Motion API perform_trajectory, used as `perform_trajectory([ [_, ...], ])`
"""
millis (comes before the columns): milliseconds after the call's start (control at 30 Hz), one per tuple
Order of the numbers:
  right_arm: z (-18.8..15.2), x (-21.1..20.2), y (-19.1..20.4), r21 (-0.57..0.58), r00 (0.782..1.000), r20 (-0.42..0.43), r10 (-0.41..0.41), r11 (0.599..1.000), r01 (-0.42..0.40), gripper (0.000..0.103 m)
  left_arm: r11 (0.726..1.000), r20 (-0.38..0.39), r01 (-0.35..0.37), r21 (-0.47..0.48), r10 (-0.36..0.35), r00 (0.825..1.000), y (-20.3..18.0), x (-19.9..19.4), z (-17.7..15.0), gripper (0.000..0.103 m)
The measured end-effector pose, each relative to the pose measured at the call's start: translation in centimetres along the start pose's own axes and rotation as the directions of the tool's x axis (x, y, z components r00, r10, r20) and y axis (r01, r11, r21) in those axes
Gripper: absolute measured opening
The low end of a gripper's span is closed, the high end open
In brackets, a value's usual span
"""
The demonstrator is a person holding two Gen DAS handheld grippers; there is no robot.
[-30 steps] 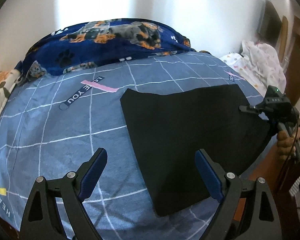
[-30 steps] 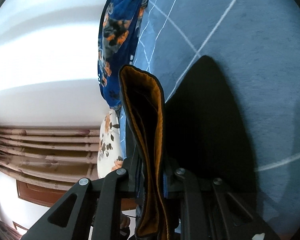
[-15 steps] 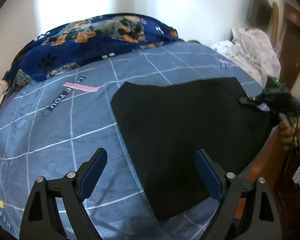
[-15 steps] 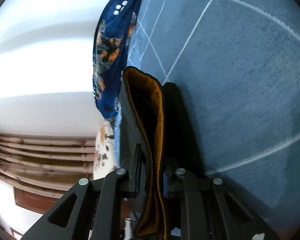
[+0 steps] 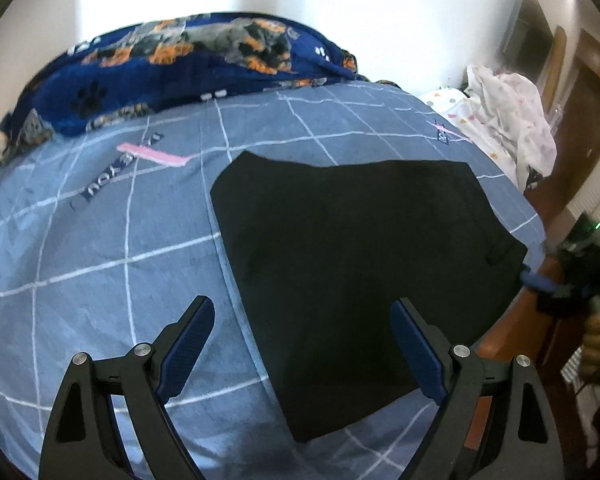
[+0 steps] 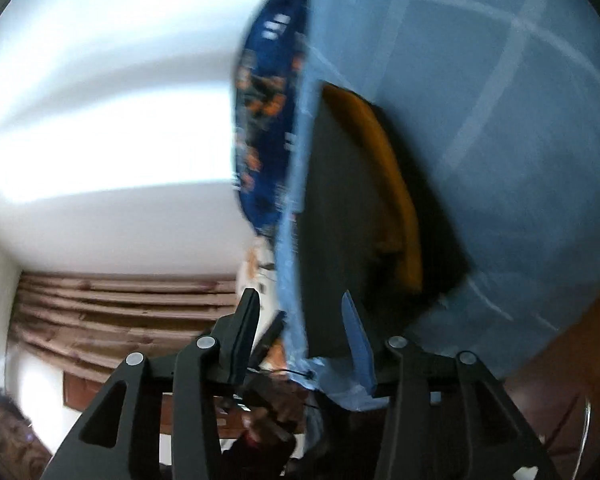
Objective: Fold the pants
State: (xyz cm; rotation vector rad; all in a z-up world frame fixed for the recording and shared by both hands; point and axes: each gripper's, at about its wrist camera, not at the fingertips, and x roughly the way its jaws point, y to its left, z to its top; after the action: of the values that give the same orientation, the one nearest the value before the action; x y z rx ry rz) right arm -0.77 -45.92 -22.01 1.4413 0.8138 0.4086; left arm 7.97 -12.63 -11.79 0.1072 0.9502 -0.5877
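Note:
Black pants [image 5: 360, 248] lie folded flat on the blue grid bed sheet [image 5: 80, 240]. My left gripper [image 5: 300, 340] hovers open over their near edge, its fingers wide apart and touching nothing. At the bed's right edge my right gripper [image 5: 540, 282] shows as a blur, held by a hand [image 5: 596, 340]. The right wrist view is rolled sideways. There the right gripper [image 6: 300, 336] has its jaws opening. The pants' end [image 6: 340, 220], with orange lining [image 6: 380, 152], and the sheet's edge sit between the fingers, and the pads do not press on them.
A dark blue dog-print blanket [image 5: 180, 60] is bunched along the far side of the bed. A heap of white clothes [image 5: 508, 120] lies at the far right corner. Brown wood [image 5: 496, 344] borders the bed's right edge. Brown curtains [image 6: 120, 312] hang beyond.
My right gripper was shut on the pants' folded end; its jaws have parted and it has drawn back past the bed's edge. The left gripper stays open in much the same place.

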Motion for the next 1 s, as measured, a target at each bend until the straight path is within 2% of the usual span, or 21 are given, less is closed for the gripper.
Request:
perform_trajectory([
  [67,0.1,0.1,-1.6,0.046,0.999,0.026,-0.026,0.999,0.024,0.042,1.000,-0.007,-0.005,-0.005,0.005,1.000,0.2,-0.1,-0.1,0.089],
  [100,0.2,0.1,-2.2,0.069,0.999,0.038,-0.001,0.998,-0.002,0.042,1.000,-0.003,-0.008,-0.007,0.008,1.000,0.3,-0.2,-0.3,0.089],
  [133,0.2,0.0,-2.4,0.073,0.999,0.044,0.010,0.997,-0.013,0.043,1.000,0.004,-0.011,-0.012,0.011,1.000,0.4,-0.5,-0.4,0.089],
  [333,1.3,0.0,-2.3,0.095,0.994,0.097,-0.051,0.995,0.042,0.043,0.997,-0.012,0.008,-0.079,-0.009,1.000,1.4,-0.4,-0.8,0.089],
  [433,1.6,0.5,-2.4,0.129,0.988,0.113,-0.109,0.987,0.094,0.014,0.996,-0.035,0.011,-0.090,-0.014,0.999,1.5,-0.2,-1.1,0.089],
  [500,1.2,0.3,-2.1,0.118,0.981,0.136,-0.141,0.985,0.125,0.014,0.996,-0.041,0.002,-0.086,-0.006,0.999,1.4,-0.3,-1.1,0.089],
  [600,-0.5,-0.2,0.3,0.055,0.979,0.169,-0.113,0.993,0.105,0.014,0.996,-0.018,0.006,-0.089,-0.008,1.000,1.5,-1.1,-0.8,0.089],
  [700,-2.1,-0.6,1.8,0.016,0.981,0.162,-0.107,0.994,0.106,0.014,0.995,-0.009,0.011,-0.097,-0.012,1.000,1.7,-1.2,-0.8,0.092],
  [833,-3.1,-0.8,-1.7,0.089,0.976,0.134,-0.172,0.983,0.161,0.012,0.995,-0.050,0.008,-0.095,-0.013,0.999,1.6,0.1,-1.2,0.092],
  [933,-2.9,-1.1,-4.8,0.175,0.981,0.133,-0.141,0.978,0.117,0.010,0.997,-0.074,0.005,-0.081,-0.011,0.997,1.4,0.6,-1.5,0.092],
  [1000,-2.7,-1.1,-4.5,0.163,0.982,0.129,-0.138,0.980,0.116,0.011,0.998,-0.078,-0.003,-0.070,-0.002,0.997,1.2,0.7,-1.6,0.092],
])
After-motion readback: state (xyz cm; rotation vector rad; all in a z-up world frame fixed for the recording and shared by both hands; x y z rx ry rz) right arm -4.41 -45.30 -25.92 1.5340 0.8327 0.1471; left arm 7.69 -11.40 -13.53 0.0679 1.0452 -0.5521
